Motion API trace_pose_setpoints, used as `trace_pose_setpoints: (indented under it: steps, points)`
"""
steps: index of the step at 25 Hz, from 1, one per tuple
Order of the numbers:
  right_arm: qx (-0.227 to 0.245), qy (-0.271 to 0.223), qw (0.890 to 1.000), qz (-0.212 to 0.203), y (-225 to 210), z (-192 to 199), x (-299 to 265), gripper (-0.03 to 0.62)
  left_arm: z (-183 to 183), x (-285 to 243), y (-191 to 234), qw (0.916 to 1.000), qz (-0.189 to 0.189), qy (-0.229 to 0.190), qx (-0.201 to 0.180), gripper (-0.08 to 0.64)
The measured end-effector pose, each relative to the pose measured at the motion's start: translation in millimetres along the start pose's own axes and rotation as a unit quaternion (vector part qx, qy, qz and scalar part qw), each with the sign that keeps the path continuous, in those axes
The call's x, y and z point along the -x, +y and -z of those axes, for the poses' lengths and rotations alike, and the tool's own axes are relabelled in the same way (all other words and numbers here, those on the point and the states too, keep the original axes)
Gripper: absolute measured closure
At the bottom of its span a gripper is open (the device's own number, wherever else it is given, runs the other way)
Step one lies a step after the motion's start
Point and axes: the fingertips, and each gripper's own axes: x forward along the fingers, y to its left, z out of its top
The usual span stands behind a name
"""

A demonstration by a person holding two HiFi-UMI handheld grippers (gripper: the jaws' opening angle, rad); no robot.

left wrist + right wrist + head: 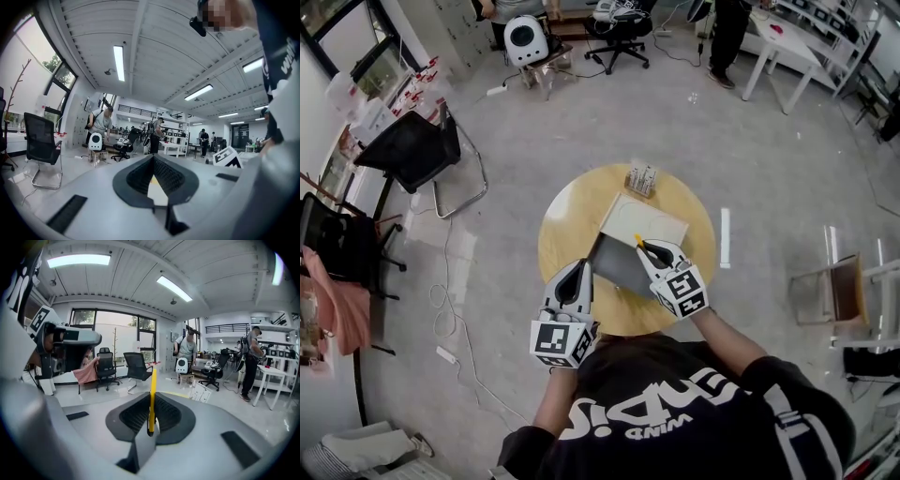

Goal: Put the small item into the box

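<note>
Right gripper [643,247] pinches a slim yellow stick [152,399]; left gripper [579,267] clamps a pale sliver [157,192], too hidden to identify.

Round wooden table [567,225] bears open box [642,223]; small packet [643,179].

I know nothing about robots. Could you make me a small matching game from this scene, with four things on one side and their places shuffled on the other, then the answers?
Things:
1. thin yellow stick
2. box
3. small printed pack
4. left gripper

Places:
A. far edge of the round table
B. near-left edge of the table
C. clamped in the right gripper
D. open, mid-table

Pairs: 1-C, 2-D, 3-A, 4-B
</note>
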Motion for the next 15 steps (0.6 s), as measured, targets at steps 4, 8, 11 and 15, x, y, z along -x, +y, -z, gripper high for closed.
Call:
trace_pose_setpoints:
  steps: [4, 8, 11, 15]
  points:
    - [0.012, 0.034, 0.999, -0.016, 5.0, 24.3, -17.9, 0.566, 4.3, 0.4, 0.7, 1.0, -0.001, 0.002, 0.002, 0.551]
    - [0.027, 0.067, 0.997, -0.036, 10.9, 46.7, -35.6, 0.566, 5.2, -0.4, 4.0, 1.0, -0.003, 0.002, 0.002, 0.551]
    - [0.041, 0.095, 0.993, -0.048, 13.0, 62.9, -46.9, 0.566, 4.7, -0.4, 7.5, 1.0, -0.005, 0.003, 0.003, 0.551]
    - [0.071, 0.131, 0.987, -0.062, 16.0, 85.6, -57.5, 0.566, 6.5, 1.1, 8.6, 1.0, -0.007, 0.007, 0.002, 0.551]
